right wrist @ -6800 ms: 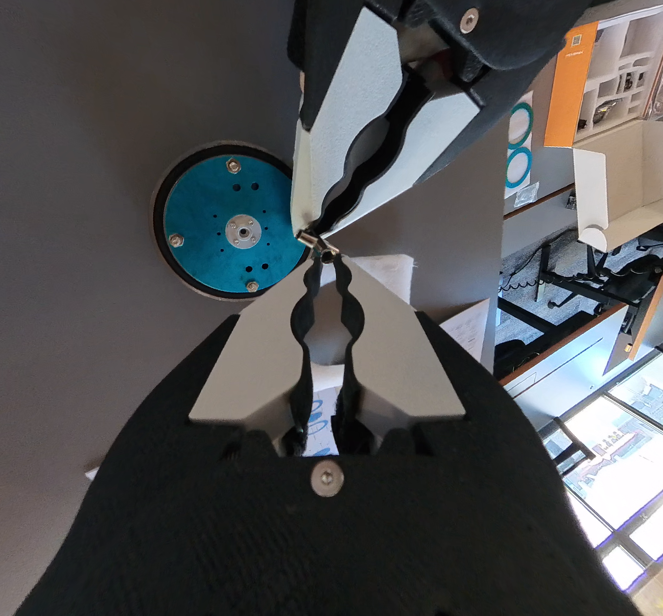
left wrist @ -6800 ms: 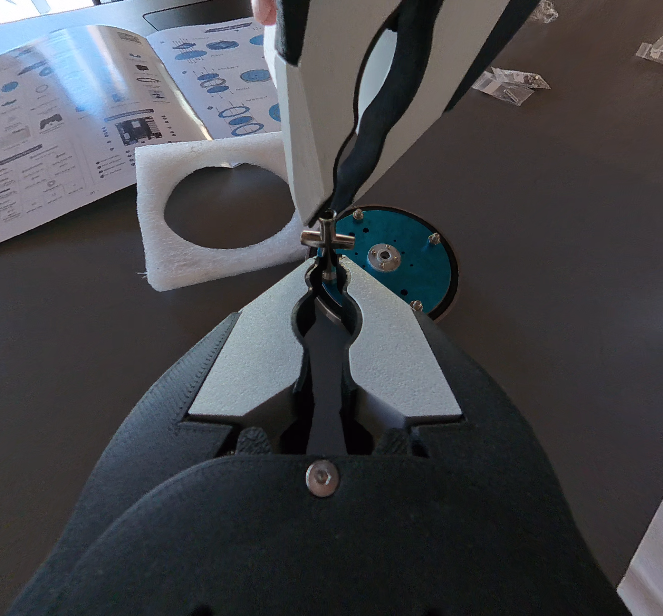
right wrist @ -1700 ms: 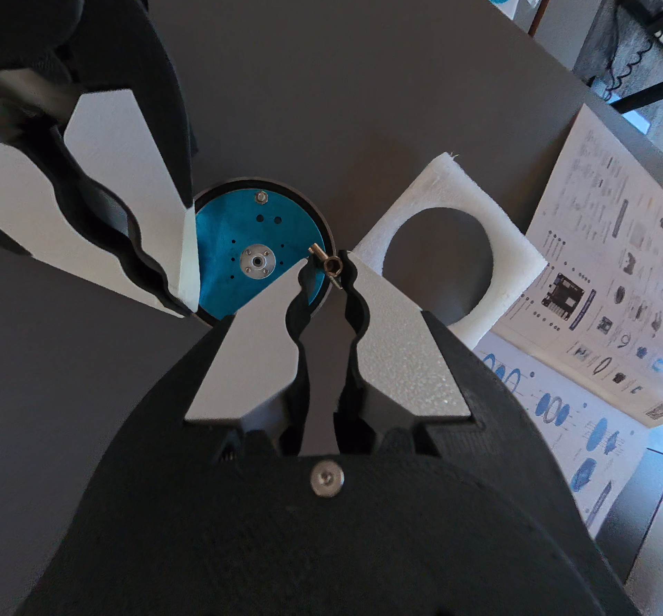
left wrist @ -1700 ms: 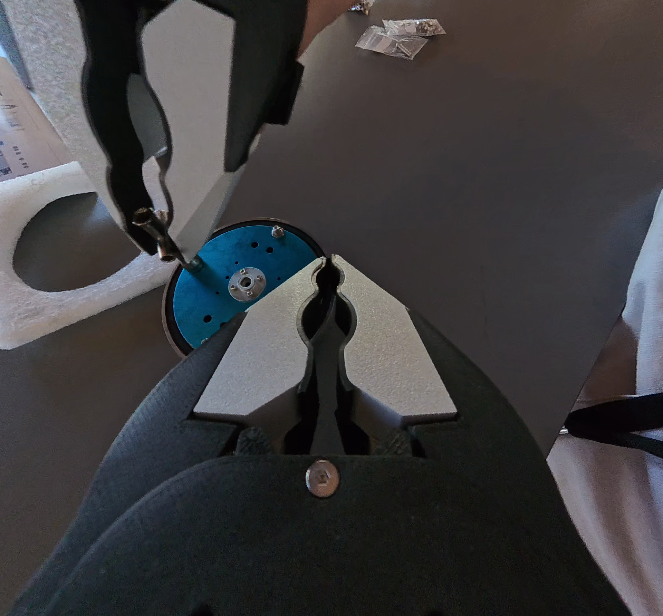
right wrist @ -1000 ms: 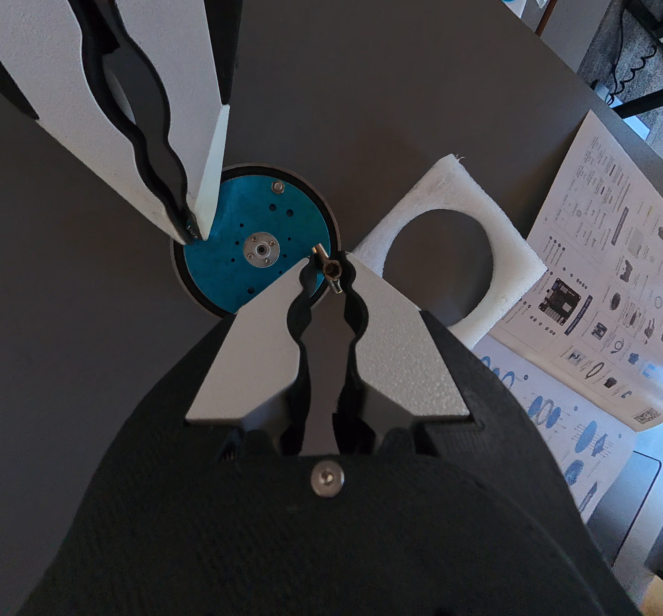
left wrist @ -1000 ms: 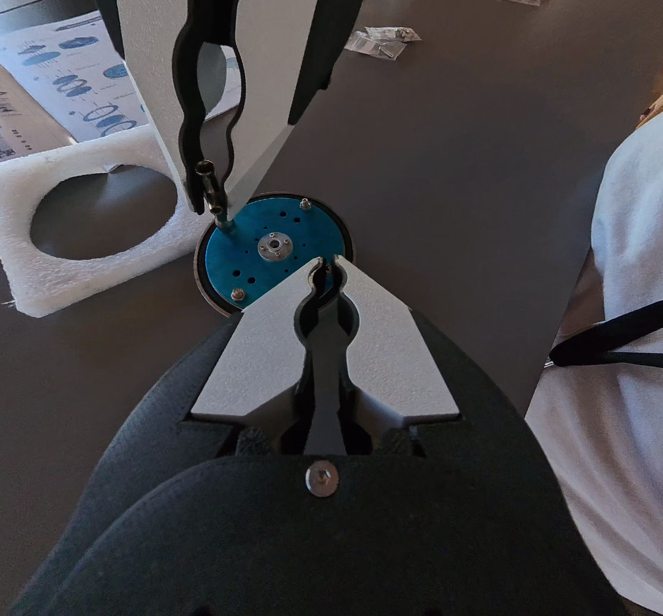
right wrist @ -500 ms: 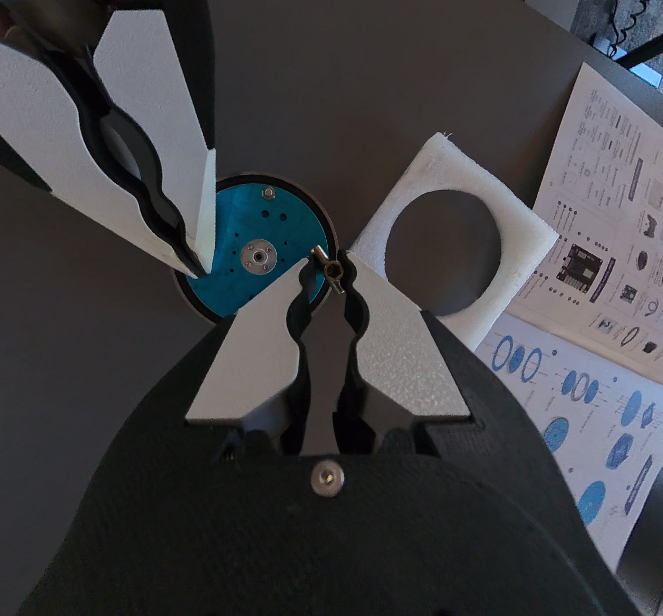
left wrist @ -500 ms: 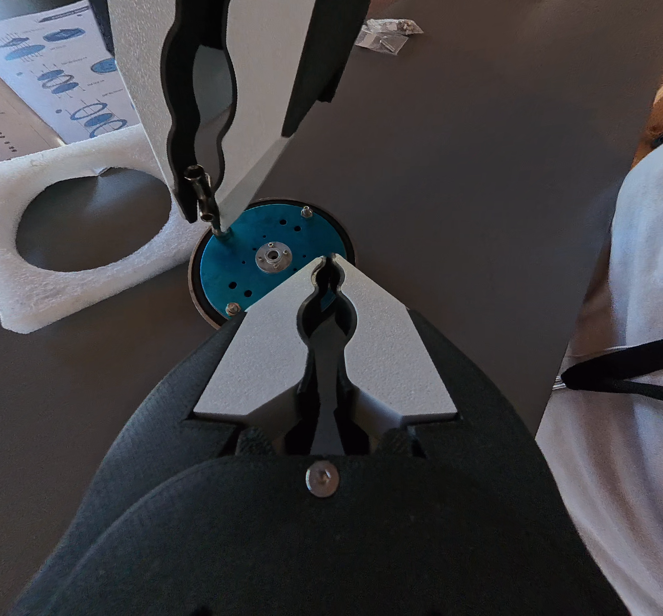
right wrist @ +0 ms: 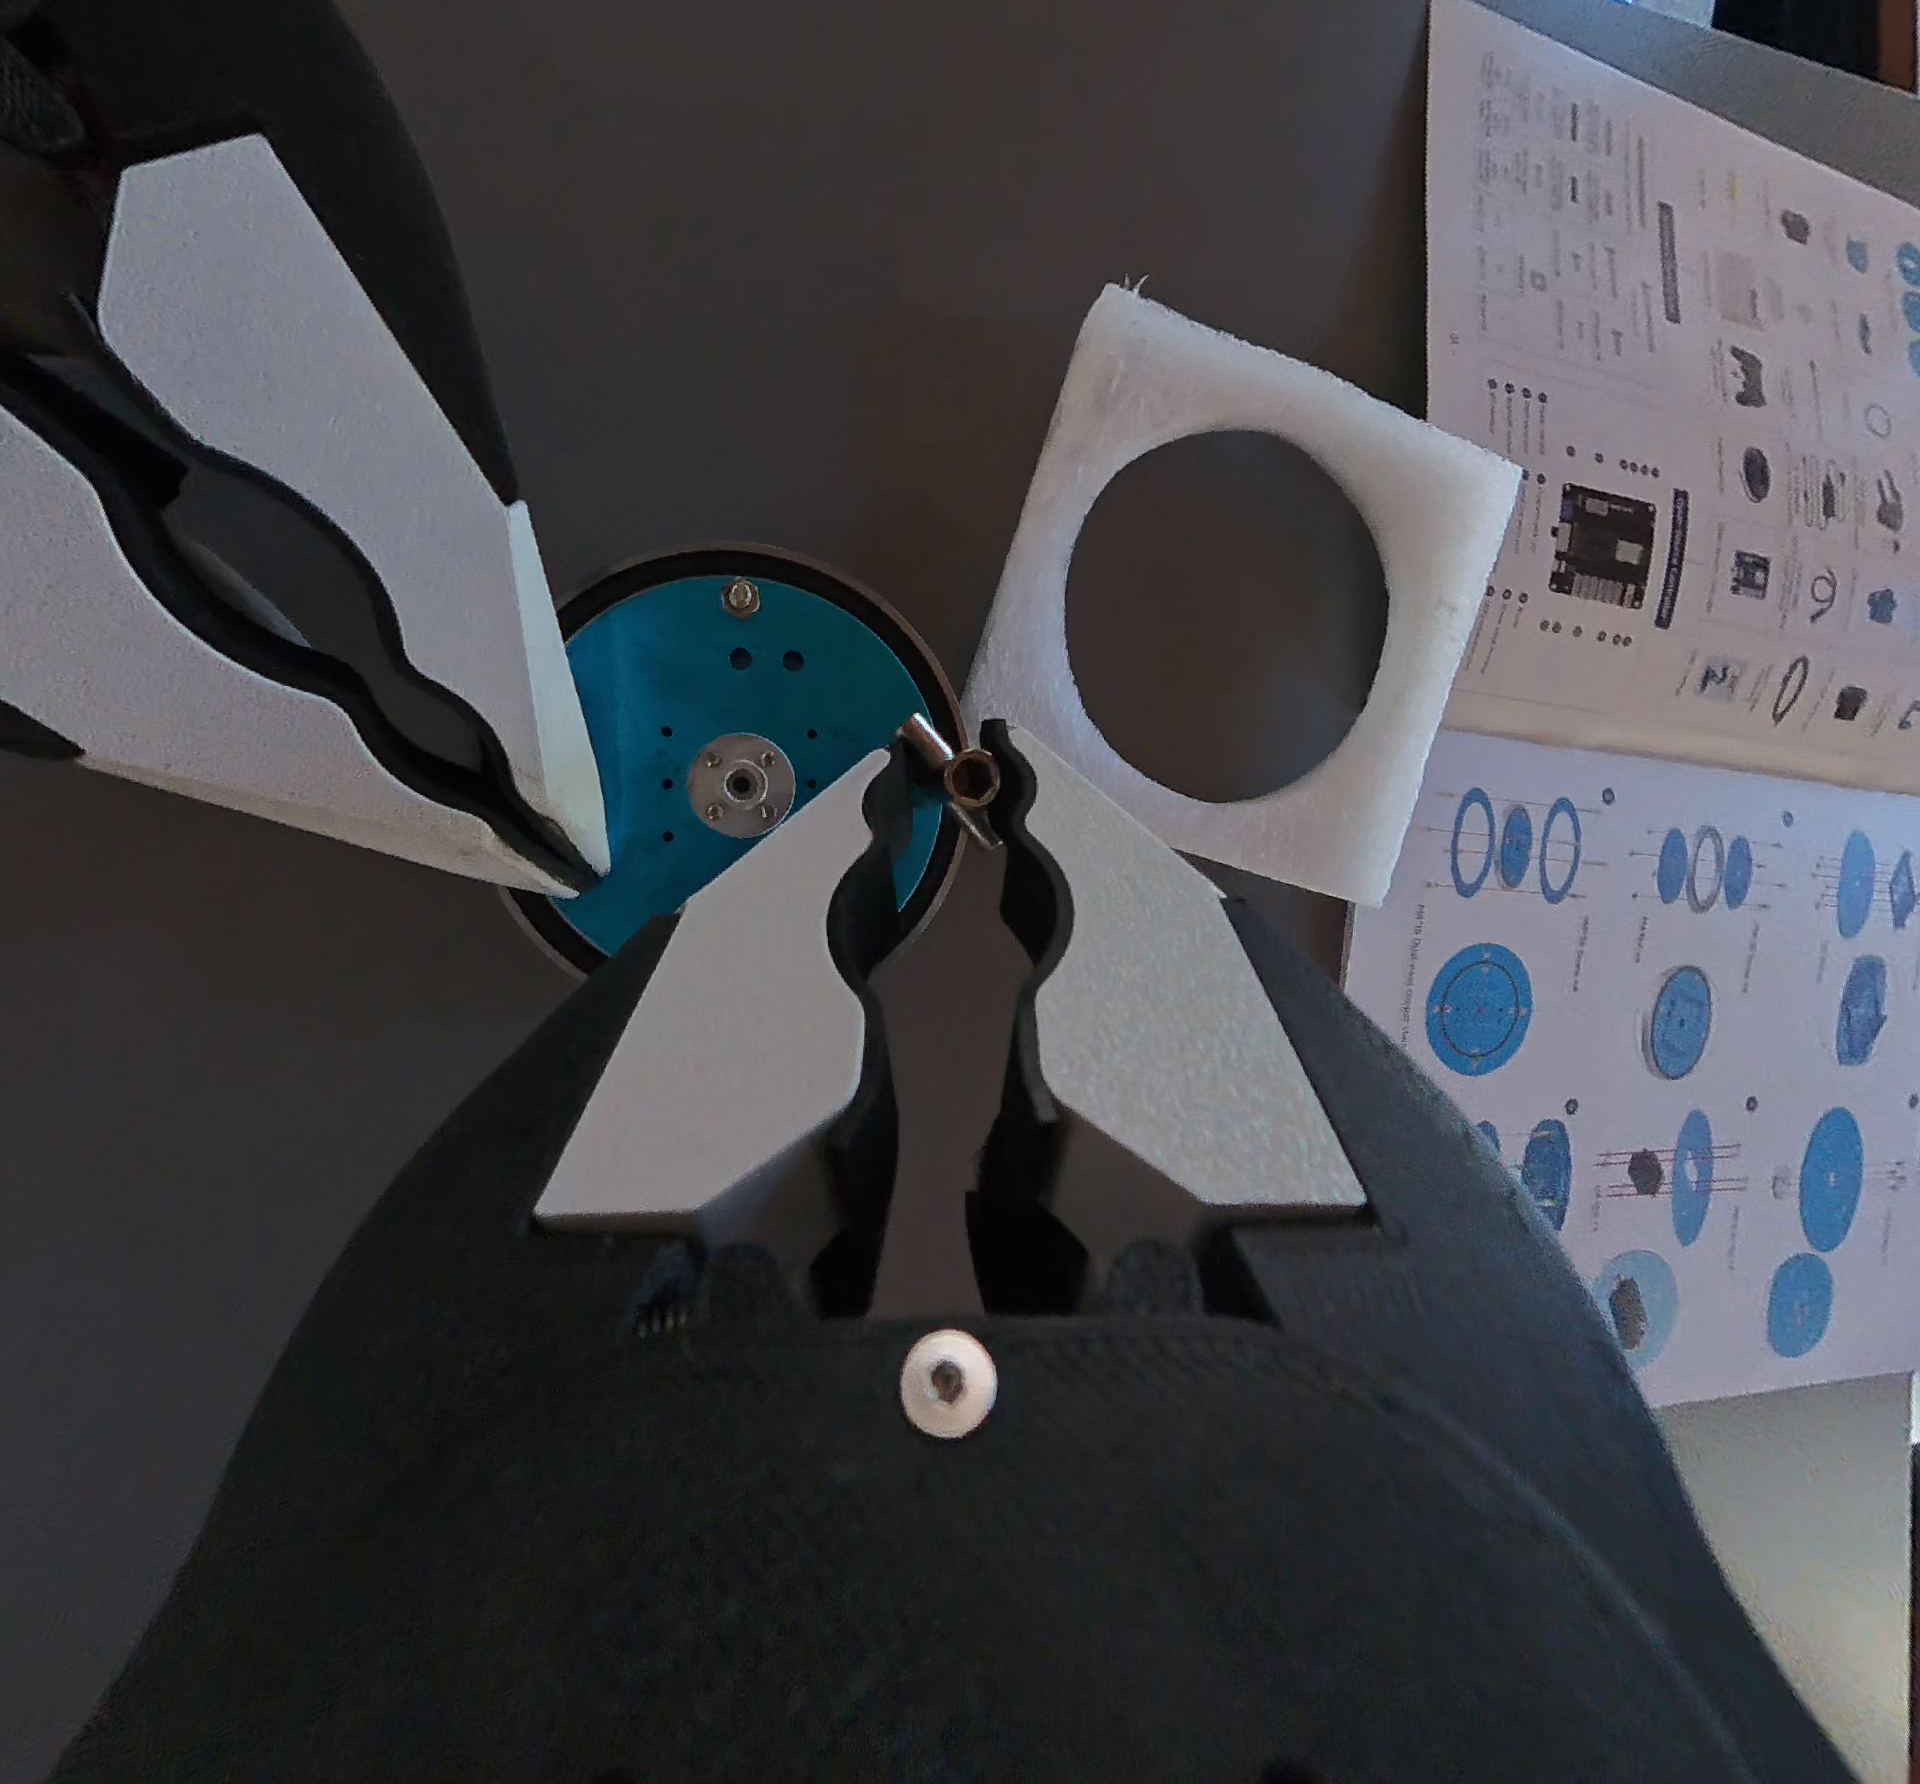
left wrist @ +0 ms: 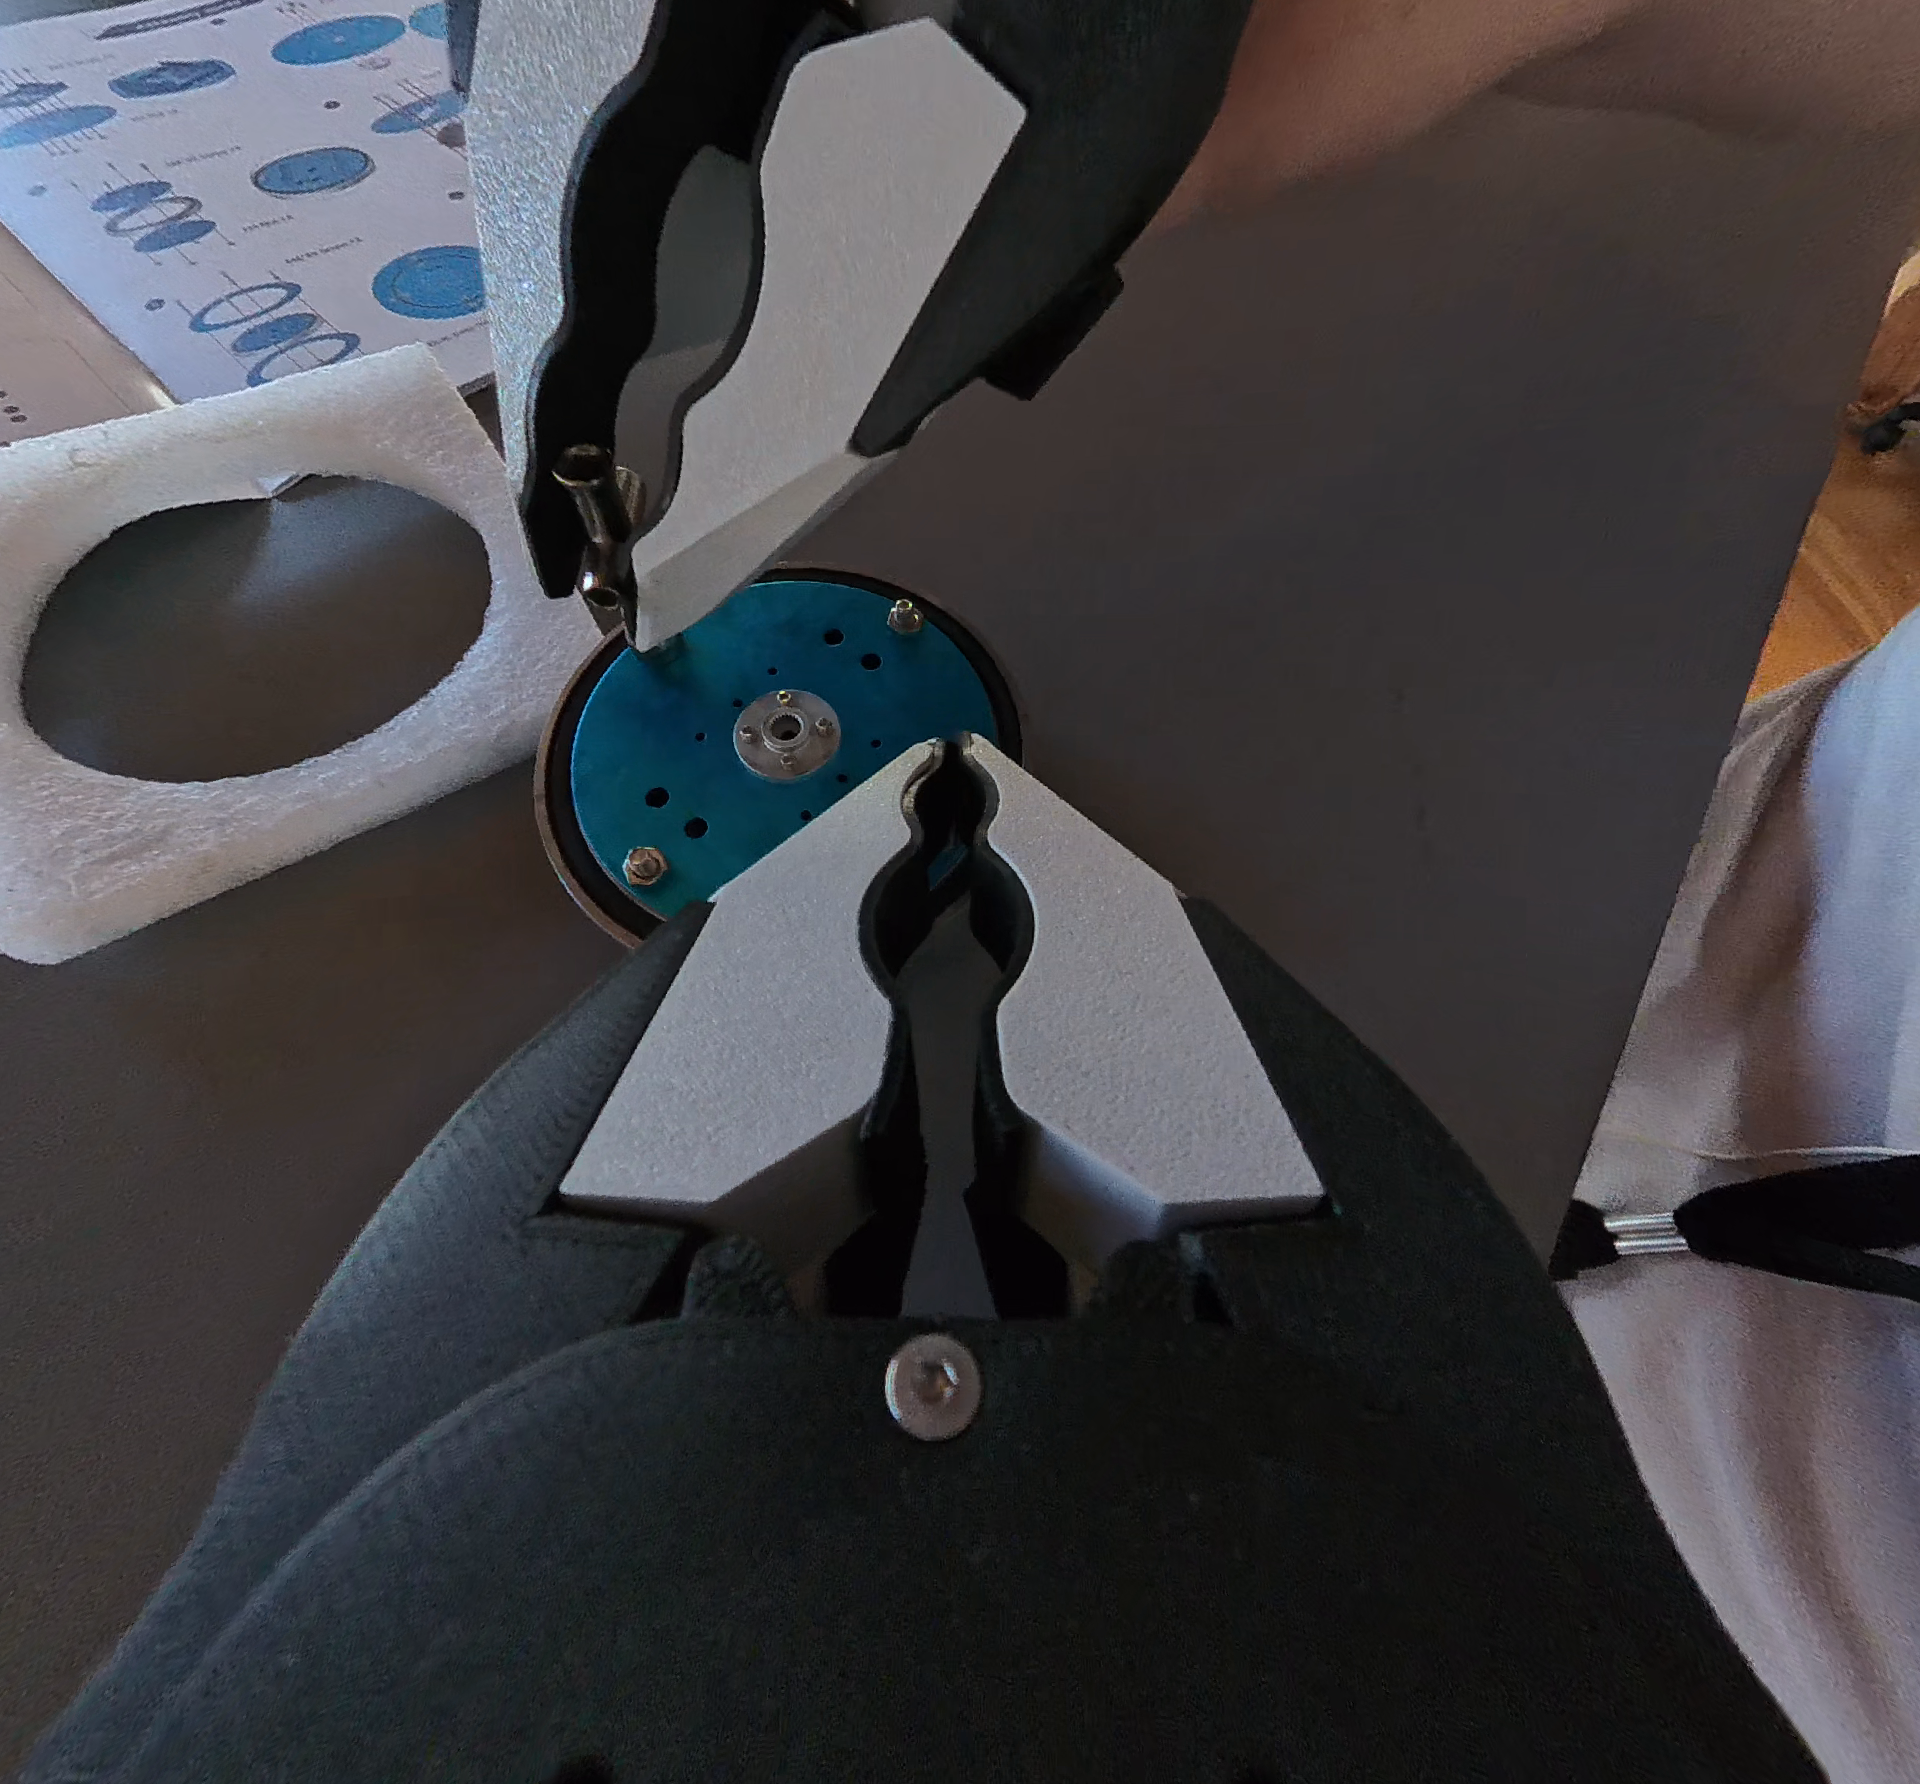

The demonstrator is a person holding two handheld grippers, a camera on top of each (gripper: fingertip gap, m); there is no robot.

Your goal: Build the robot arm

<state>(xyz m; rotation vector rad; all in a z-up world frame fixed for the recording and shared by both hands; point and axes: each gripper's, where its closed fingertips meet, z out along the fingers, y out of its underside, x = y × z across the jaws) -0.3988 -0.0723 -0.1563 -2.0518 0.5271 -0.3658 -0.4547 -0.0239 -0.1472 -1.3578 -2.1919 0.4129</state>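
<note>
The round teal metal disc (right wrist: 727,695), ringed by a dark rim, lies flat on the dark grey worktop (right wrist: 831,176). It has a silver hub at its centre, small drilled holes, and silver nuts near its edge. The right tool (right wrist: 951,778) grips a small silver cross-shaped socket wrench (right wrist: 961,778) between its tips, narrowly parted around it, over the disc's edge nearest the white foam square with a round cut-out (right wrist: 1226,591). The wrench's lower end meets a stud at that edge (left wrist: 665,648). The left tool (left wrist: 951,747) is closed to a thin slit, its tips on the disc's opposite edge; whether it pinches the rim I cannot tell. Beyond the foam from the disc lie printed paper sheets (right wrist: 1662,487).
</note>
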